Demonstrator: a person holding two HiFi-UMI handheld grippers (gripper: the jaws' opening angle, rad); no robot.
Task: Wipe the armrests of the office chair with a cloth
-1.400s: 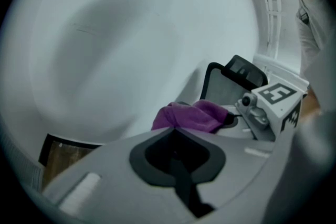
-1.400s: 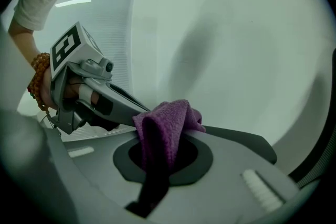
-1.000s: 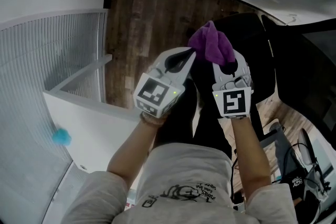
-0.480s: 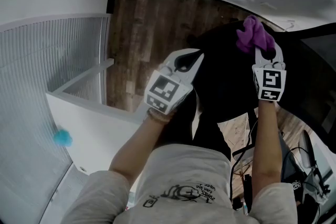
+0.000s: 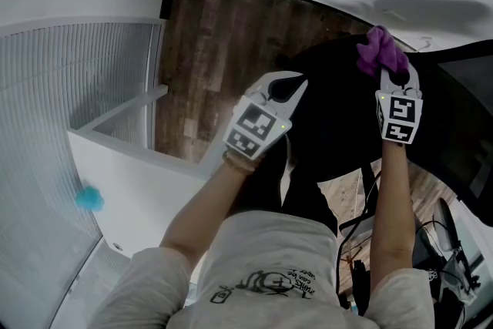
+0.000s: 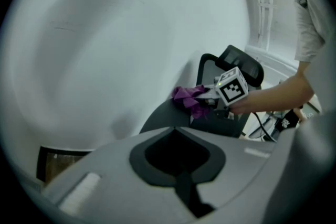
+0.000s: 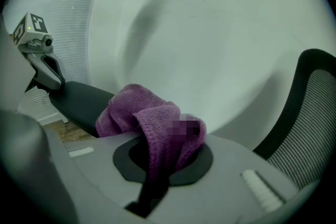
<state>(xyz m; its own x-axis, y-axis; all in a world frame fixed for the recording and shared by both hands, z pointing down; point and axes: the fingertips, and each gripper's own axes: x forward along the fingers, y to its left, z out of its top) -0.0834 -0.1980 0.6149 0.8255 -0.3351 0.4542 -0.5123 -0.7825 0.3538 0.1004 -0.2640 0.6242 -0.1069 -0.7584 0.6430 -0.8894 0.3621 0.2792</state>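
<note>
Pinching the purple cloth (image 7: pixel 137 113), your right claw (image 7: pixel 157 165) holds it against the office chair's black armrest (image 7: pixel 79 102); you cannot tell whether they actually touch. Your left claw (image 6: pixel 181 176) is pressed together, empty. The mesh backrest (image 7: pixel 302 134) is cut off.

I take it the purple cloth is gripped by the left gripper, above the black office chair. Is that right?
Not quite: the purple cloth is gripped by the right gripper, above the black office chair. The right gripper view shows it pinched between those jaws; the left gripper holds nothing.
</note>
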